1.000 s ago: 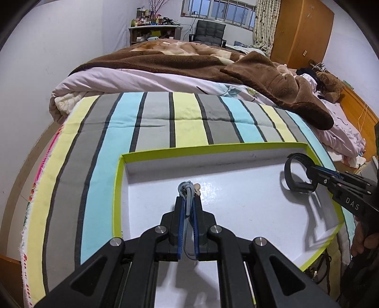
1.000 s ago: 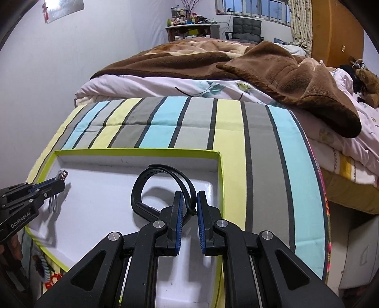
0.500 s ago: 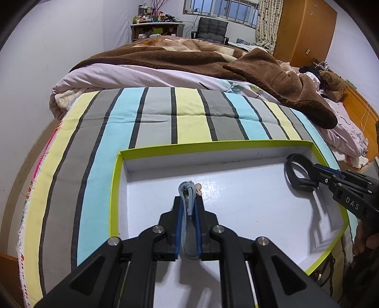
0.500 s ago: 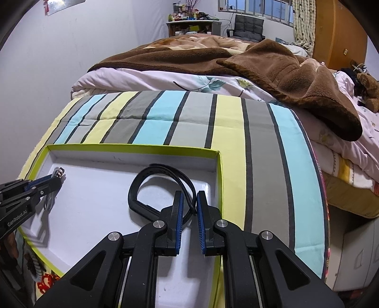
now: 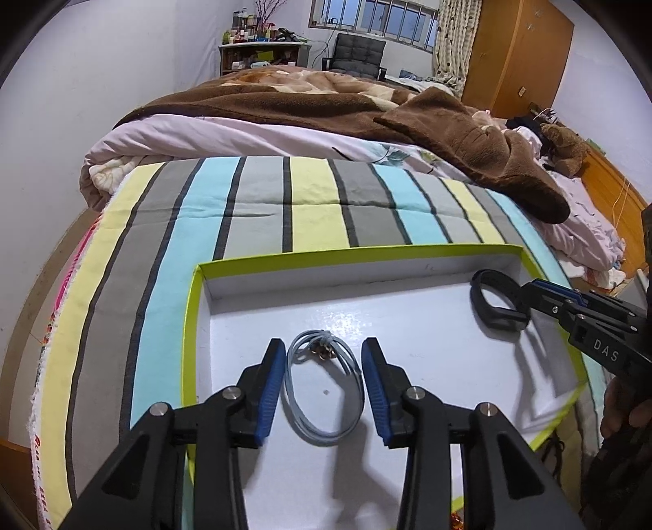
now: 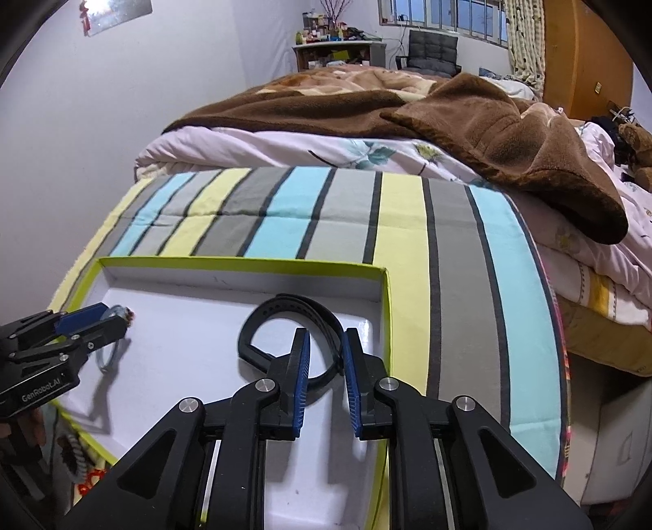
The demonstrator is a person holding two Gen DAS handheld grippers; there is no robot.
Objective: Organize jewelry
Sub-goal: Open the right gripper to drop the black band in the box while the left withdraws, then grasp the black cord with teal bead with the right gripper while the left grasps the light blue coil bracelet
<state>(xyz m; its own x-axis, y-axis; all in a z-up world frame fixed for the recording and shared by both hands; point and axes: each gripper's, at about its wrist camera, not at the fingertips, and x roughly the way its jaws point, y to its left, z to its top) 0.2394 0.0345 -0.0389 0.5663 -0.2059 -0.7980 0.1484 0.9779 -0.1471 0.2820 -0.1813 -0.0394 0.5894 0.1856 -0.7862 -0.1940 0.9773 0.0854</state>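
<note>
My left gripper has just been opening: jaws spread, grey cord necklace lying loose between them on the tray floor. Right gripper has just been opening slightly (pads look clear of the strap); black wristband rests between them.

From my feed I see a bedroom with plain pale walls. A bed fills most of the view, its near end covered by a striped sheet in yellow, grey and light blue. Farther back lies a pale floral quilt with a brown fleece blanket heaped over it. At the far wall a row of windows shows dim bluish light, with a patterned curtain at its right. Below them stand a black chair and a cluttered shelf unit. A wooden wardrobe occupies the far right corner. A shiny sheet hangs on the left wall.
</note>
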